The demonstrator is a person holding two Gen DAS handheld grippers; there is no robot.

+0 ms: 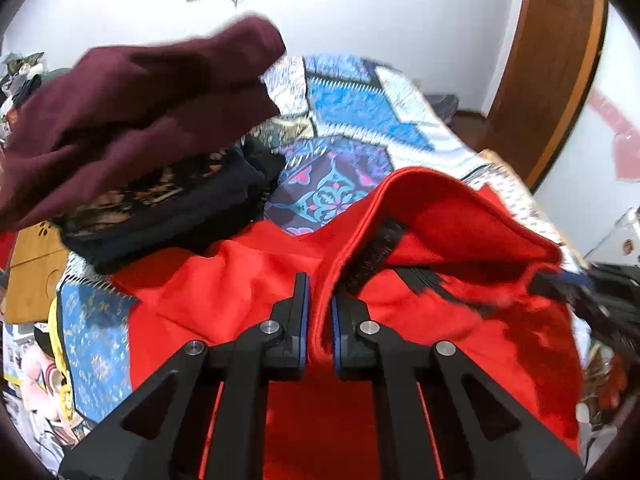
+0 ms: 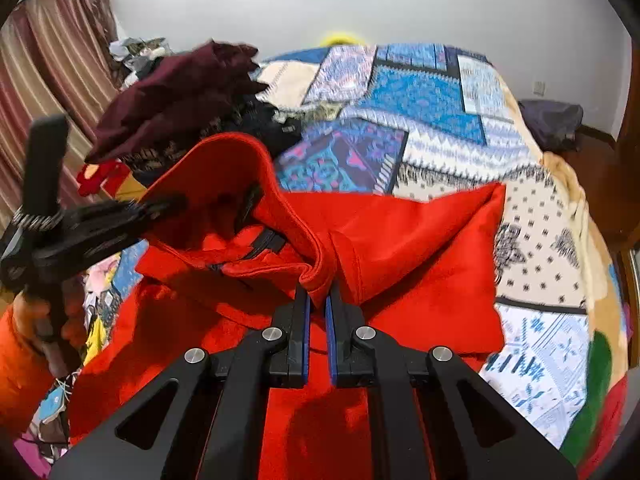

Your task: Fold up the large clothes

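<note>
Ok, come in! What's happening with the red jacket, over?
Left gripper shut on red jacket collar edge. Right gripper shut on collar too. Jacket half lifted off the quilt. Pile of folded clothes beside it, not blocking.

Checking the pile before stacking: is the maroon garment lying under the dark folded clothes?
No. The maroon garment lies on top of the dark folded clothes, in the left wrist view.

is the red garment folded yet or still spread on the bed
Not folded: the red garment lies loosely spread and rumpled on the bed, its collar edge lifted, pinched by both grippers.
</note>
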